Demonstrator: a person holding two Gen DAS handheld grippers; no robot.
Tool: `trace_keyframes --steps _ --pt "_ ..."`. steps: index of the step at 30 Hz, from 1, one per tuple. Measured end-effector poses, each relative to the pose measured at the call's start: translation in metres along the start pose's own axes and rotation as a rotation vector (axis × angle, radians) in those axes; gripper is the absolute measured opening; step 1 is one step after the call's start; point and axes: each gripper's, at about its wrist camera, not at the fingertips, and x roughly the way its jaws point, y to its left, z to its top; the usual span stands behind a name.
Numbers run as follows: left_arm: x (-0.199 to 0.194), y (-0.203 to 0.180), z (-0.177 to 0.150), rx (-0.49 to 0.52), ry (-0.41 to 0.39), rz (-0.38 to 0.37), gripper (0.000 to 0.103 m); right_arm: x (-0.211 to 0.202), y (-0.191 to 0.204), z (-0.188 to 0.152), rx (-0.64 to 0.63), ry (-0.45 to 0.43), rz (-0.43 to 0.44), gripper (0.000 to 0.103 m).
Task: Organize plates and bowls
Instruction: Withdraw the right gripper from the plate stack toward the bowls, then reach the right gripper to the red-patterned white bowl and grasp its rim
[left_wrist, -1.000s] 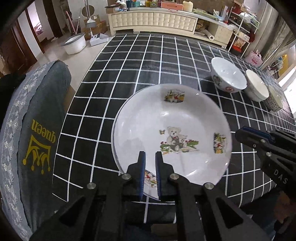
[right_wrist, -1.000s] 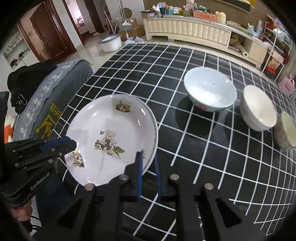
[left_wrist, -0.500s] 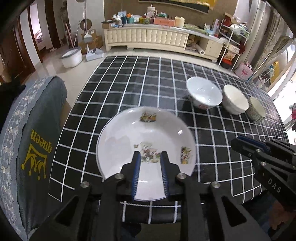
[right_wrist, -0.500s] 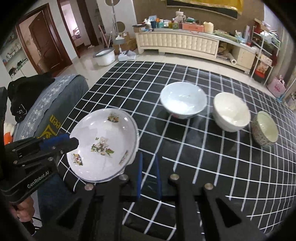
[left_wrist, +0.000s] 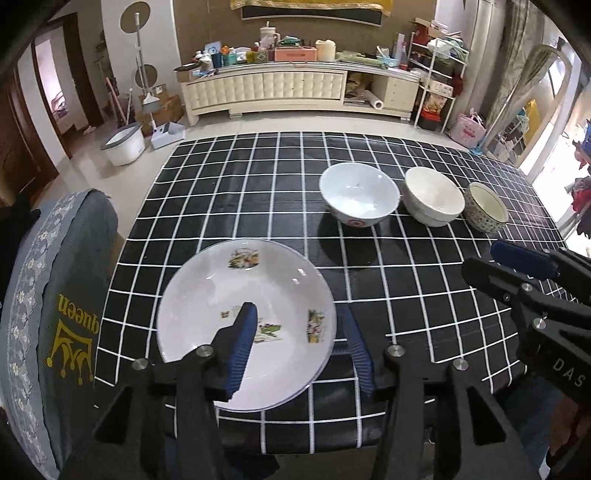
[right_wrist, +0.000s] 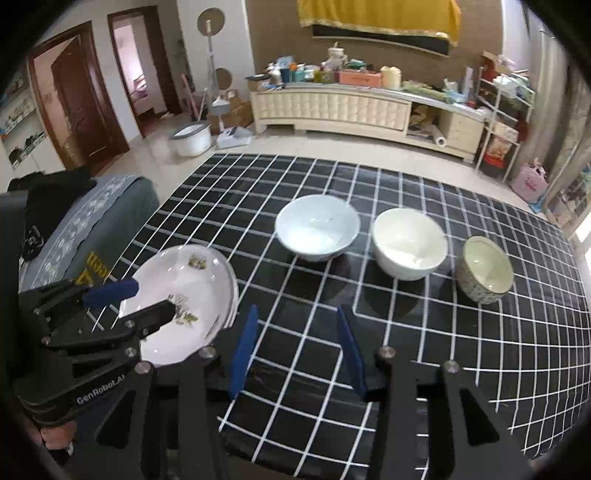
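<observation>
Plate (left_wrist: 236, 291) at the table's (left_wrist: 406, 295) near left edge, its near rim hidden behind the left gripper (left_wrist: 301, 347), jaws opening and empty, right gripper (right_wrist: 295, 347) opening over bare cloth, three bowls (right_wrist: 317, 225) in a row farther right, one plate visible, possibly stacked.

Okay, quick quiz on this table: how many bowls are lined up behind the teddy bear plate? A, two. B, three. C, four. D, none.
B: three bowls stand in a row beyond the plate: a large white bowl, a cream bowl and a small patterned bowl.
</observation>
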Motion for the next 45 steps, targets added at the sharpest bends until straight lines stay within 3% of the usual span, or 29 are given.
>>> trace_keyframes --steps 3,5,23,45 --pt "-0.001 -0.007 0.005 0.003 -0.008 -0.003 0.047 -0.002 -0.009 0.004 0.037 -0.010 0.004 0.066" --pt "-0.002 -0.011 0.011 0.008 -0.012 -0.008 0.053 0.000 -0.016 0.008 0.051 -0.010 0.011 0.072" --pt "0.029 -0.007 0.081 0.012 -0.019 -0.004 0.055 0.042 -0.046 0.050 0.032 0.039 0.017 0.073" --pt "0.130 0.005 0.135 0.029 0.088 0.003 0.055 0.139 -0.065 0.088 -0.036 0.133 0.041 0.073"
